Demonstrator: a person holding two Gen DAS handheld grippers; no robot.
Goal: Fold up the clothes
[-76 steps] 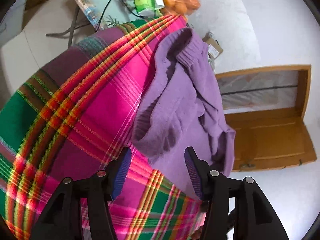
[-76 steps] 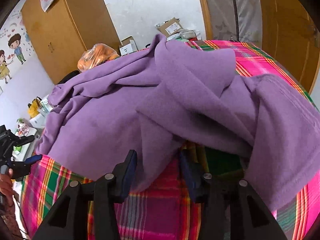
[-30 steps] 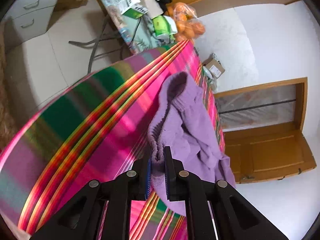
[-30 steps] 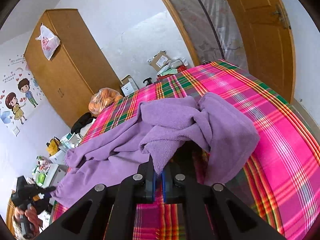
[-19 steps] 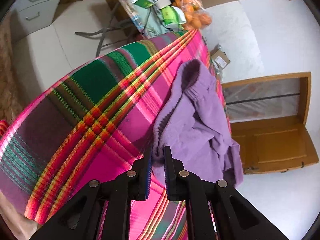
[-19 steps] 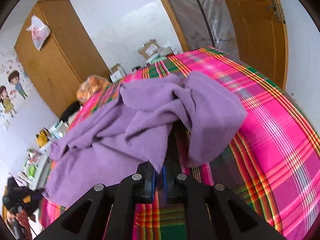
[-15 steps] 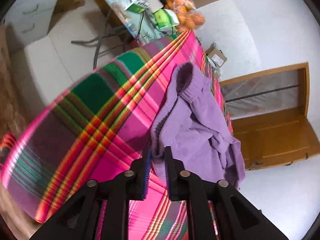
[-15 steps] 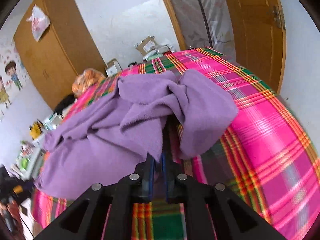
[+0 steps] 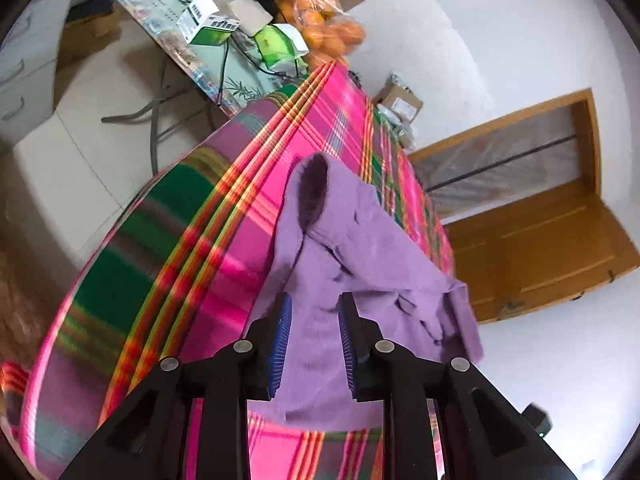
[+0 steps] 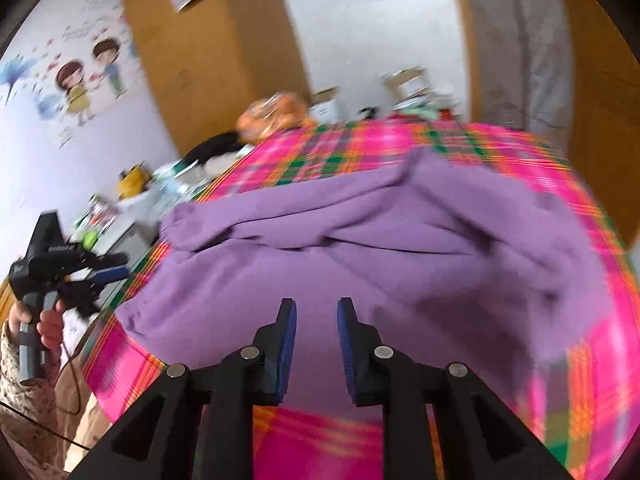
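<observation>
Left wrist: left gripper [image 9: 312, 320] jaws parted, empty, above purple sweater [image 9: 360, 260]; right gripper [image 10: 317, 320] likewise

The plaid bed [image 9: 168, 240] lies bare to the left of my left hand-held gripper [image 9: 311, 334], open room to pass. The sweater [image 10: 360, 240] covers the middle under my right hand-held gripper [image 10: 317, 334]. A crowded tabletop [image 9: 224, 68] butts the bed's far end. A door [image 9: 552, 252] closes the right side.
</observation>
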